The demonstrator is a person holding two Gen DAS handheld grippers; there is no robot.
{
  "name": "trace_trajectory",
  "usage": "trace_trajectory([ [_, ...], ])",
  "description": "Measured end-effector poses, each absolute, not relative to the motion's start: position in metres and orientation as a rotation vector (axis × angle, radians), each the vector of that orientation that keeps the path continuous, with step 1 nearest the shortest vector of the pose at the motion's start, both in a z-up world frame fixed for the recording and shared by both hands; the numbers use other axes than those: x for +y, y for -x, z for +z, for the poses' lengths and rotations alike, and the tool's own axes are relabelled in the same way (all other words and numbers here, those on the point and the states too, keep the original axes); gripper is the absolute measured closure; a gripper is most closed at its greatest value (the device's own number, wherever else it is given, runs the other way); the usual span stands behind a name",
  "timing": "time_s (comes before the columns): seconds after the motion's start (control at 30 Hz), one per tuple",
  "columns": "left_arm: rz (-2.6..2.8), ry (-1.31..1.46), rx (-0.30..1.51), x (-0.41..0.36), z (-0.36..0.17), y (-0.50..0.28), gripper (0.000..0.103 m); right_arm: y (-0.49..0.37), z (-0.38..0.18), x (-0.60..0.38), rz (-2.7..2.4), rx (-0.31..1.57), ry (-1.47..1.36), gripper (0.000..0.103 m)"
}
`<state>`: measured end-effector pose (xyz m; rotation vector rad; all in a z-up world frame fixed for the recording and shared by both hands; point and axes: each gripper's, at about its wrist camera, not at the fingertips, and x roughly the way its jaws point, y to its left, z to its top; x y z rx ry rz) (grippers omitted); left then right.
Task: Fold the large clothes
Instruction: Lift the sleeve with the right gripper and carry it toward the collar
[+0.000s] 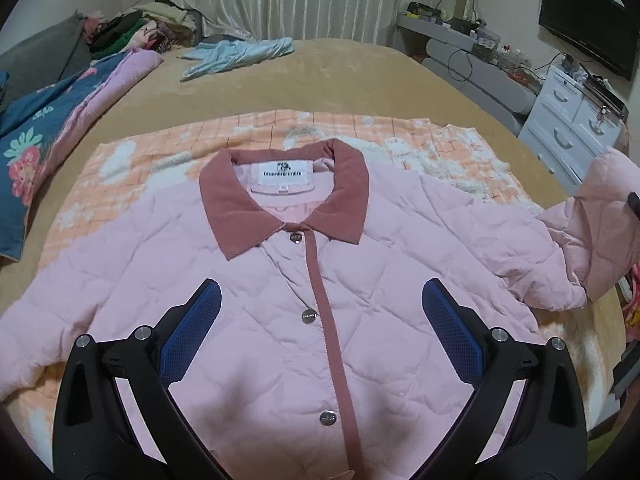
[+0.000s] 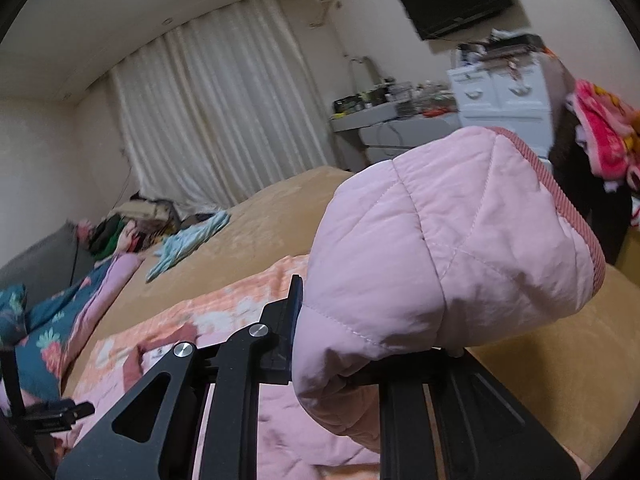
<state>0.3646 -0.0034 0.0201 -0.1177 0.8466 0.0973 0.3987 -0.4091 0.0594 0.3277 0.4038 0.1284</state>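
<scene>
A pink quilted jacket point(image 1: 256, 280) with a dusty-rose collar point(image 1: 240, 216) and snap buttons lies face up on an orange checked blanket point(image 1: 152, 160) on the bed. My left gripper point(image 1: 320, 320) is open and empty, hovering over the jacket's chest, with blue pads point(image 1: 192, 328) either side of the placket. My right gripper point(image 2: 360, 320) is shut on the jacket's right sleeve point(image 2: 448, 248) and holds it lifted above the bed; the cuff has a rose trim point(image 2: 576, 216). The lifted sleeve also shows at the right edge of the left wrist view point(image 1: 600, 224).
The bed has a tan cover point(image 1: 360, 76). A light blue garment point(image 1: 236, 56) lies at its far side. A floral quilt point(image 1: 52, 128) and a clothes pile point(image 1: 140, 32) lie at the left. White drawers point(image 1: 568, 120) and a wall TV point(image 1: 588, 24) stand at the right.
</scene>
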Motion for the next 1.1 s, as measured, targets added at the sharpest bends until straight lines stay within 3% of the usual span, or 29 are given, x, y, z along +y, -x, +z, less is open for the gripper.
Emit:
trace_trajectory([
  [0.57, 0.103, 0.160, 0.801, 0.031, 0.060, -0.337, 0.009, -0.391, 0.127, -0.287, 0.271, 0.403, -0.133, 0.088],
  [1.1, 0.138, 0.241, 0.770, 0.081, 0.077, -0.310, 0.009, -0.373, 0.139, -0.186, 0.381, 0.409, 0.067, 0.088],
])
